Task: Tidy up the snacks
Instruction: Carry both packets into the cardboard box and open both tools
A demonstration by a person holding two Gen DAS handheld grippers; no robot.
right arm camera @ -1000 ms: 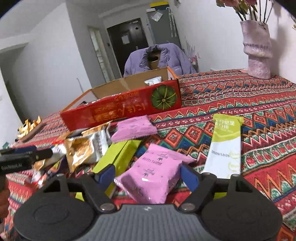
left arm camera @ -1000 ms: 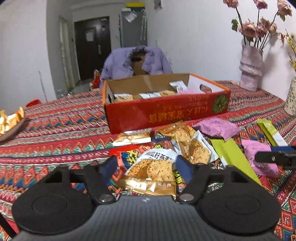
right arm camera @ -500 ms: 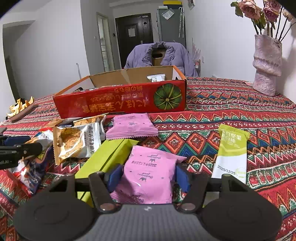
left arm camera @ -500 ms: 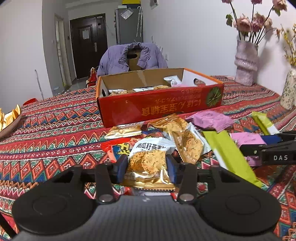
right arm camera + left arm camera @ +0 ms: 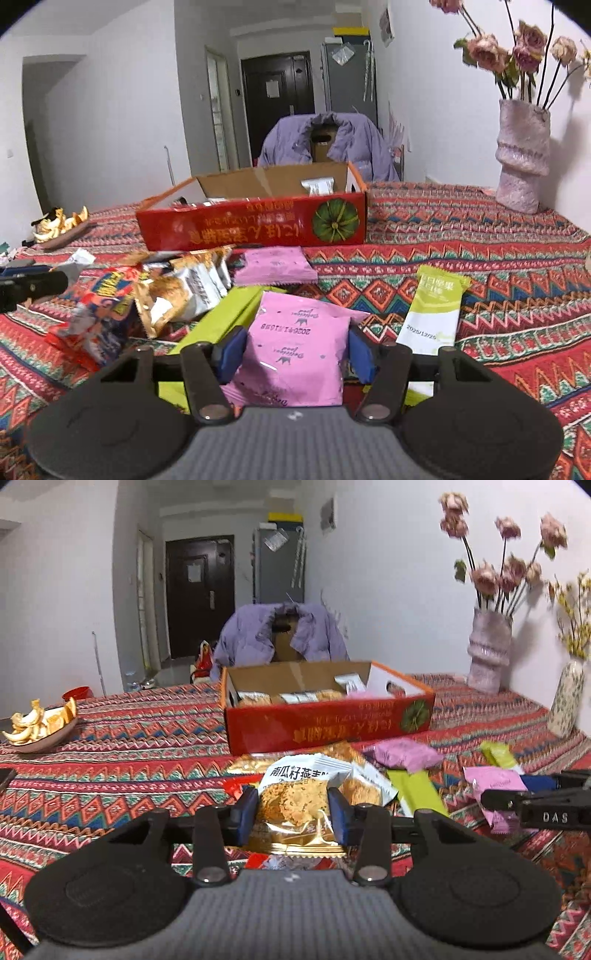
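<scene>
- Closed left gripper (image 5: 291, 814) on the oat-crisp packet (image 5: 295, 794), wide a second before; lifted clear of the snack pile (image 5: 332, 768).
- Clamped right gripper (image 5: 293, 350) on the pink packet (image 5: 295, 354) likewise.
- Both grasps secured; red box (image 5: 325, 720) ahead, ready for loading.

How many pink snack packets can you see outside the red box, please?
2: one pink packet gripped in the right gripper, another pink packet lying just in front of the red box. Others may be hidden.
</scene>
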